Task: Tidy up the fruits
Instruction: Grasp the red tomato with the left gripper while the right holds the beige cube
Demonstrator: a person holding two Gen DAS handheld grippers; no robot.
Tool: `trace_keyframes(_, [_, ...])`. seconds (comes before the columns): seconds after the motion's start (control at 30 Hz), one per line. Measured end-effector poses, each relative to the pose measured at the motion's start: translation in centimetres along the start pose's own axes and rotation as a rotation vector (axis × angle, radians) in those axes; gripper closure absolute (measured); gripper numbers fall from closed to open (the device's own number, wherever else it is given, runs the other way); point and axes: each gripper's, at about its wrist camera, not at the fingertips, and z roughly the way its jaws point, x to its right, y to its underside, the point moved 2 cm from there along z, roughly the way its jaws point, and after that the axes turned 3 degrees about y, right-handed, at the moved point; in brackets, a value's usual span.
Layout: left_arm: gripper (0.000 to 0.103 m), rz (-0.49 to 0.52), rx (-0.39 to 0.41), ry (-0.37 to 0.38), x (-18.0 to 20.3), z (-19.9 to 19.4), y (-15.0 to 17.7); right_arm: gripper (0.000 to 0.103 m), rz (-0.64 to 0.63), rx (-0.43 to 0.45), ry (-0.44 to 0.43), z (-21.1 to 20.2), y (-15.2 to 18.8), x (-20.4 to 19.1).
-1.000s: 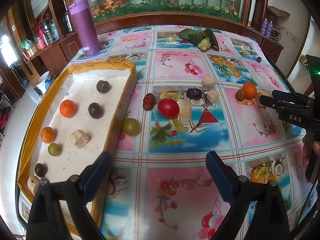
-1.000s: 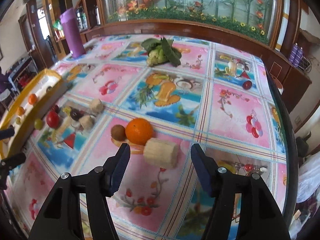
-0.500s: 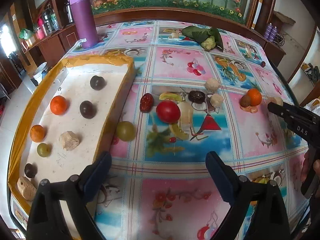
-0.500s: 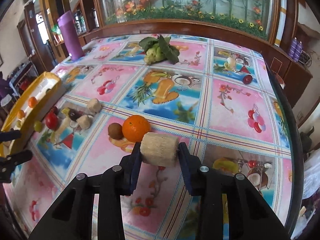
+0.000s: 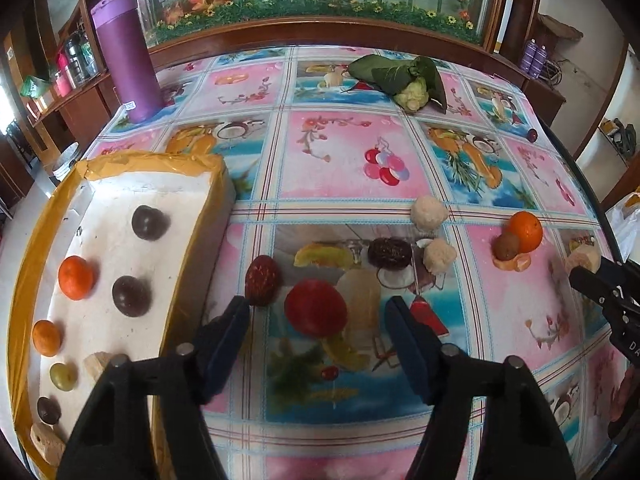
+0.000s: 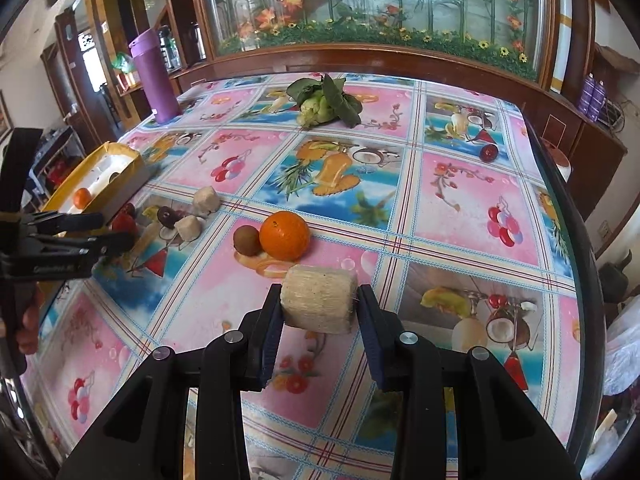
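Observation:
A round red fruit (image 5: 316, 312) lies on the patterned tablecloth, just ahead of and between the tips of my left gripper (image 5: 316, 340). Its jaws are closing, with gaps still showing on both sides of the fruit. A dark red date (image 5: 262, 280) sits by the left fingertip. My right gripper (image 6: 320, 312) is shut on a pale fibrous cylinder chunk (image 6: 320, 304), just above the cloth. An orange (image 6: 285, 235) and a small brown fruit (image 6: 246, 240) lie right behind it. The white foam tray (image 5: 120, 160) with a yellow rim at the left holds several fruits.
More pieces lie mid-table: a dark fruit (image 5: 389, 253) and two pale chunks (image 5: 429, 212). A purple flask (image 5: 126, 52) stands at the far left corner and a leafy vegetable (image 5: 408, 80) at the back. A small red fruit (image 6: 488, 153) lies far right. The table's right edge (image 6: 576, 280) is close.
My left gripper moved forward to the red fruit and its jaws narrowed. My right gripper went from open around the pale chunk to shut on it.

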Motion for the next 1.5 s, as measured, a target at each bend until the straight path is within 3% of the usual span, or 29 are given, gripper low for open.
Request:
trace_keyframes(0.07, [0.058, 0.010, -0.010, -0.001, 0.1, 0.5, 0.1, 0.067, 0.009, 0.002, -0.008, -0.1, 0.0, 0.1])
trace_keyframes(0.1, [0.062, 0.002, -0.036, 0.009, 0.1, 0.6, 0.2, 0.067, 0.014, 0.001, -0.012, -0.1, 0.0, 0.2])
trace_keyframes(0.27, [0.061, -0.010, -0.002, 0.071, 0.4, -1.2, 1.8, 0.067, 0.030, 0.007, -0.026, -0.4, 0.2, 0.4])
trace_keyframes(0.37, [0.061, 0.004, -0.031, 0.038, 0.5, 0.0, 1.7, 0.067, 0.040, 0.000, -0.025, 0.0, 0.2, 0.7])
trace_keyframes(0.47, [0.061, -0.033, -0.030, 0.072, 0.0, 0.5, 0.9, 0.067, 0.053, -0.008, -0.030, 0.2, 0.3, 0.7])
trace_keyframes(0.6, [0.061, -0.009, -0.019, 0.069, 0.1, 0.9, 0.4, 0.067, 0.054, -0.015, -0.037, 0.3, 0.4, 0.6])
trace_keyframes(0.67, [0.068, 0.009, -0.012, 0.070, 0.3, 1.0, 0.3, 0.067, 0.056, -0.006, -0.040, 0.2, 0.4, 0.6])
trace_keyframes(0.73, [0.068, 0.019, -0.009, 0.070, 0.5, 1.0, 0.3, 0.067, 0.059, 0.004, -0.039, 0.0, 0.3, 0.6])
trace_keyframes(0.83, [0.068, 0.008, -0.023, 0.148, 0.8, 0.6, 0.6, 0.067, 0.049, 0.011, -0.033, -0.2, 0.2, 0.5])
trace_keyframes(1.0, [0.067, 0.086, -0.011, 0.096, 2.2, 0.6, 1.0, 0.066, 0.058, -0.003, -0.047, 0.1, 0.4, 0.7])
trace_keyframes(1.13, [0.067, 0.071, -0.018, 0.119, 1.8, 0.6, 0.7, 0.054, 0.053, -0.021, -0.063, 0.2, 0.8, 0.6])
trace_keyframes(1.4, [0.058, 0.080, -0.019, 0.159, 2.1, 0.6, 0.8, 0.055, 0.025, -0.039, -0.083, 0.8, 0.6, -0.5])
trace_keyframes(1.5, [0.058, 0.114, -0.008, 0.134, 2.5, 0.7, 0.9, 0.055, -0.021, -0.035, -0.068, 1.1, 0.7, -1.5])
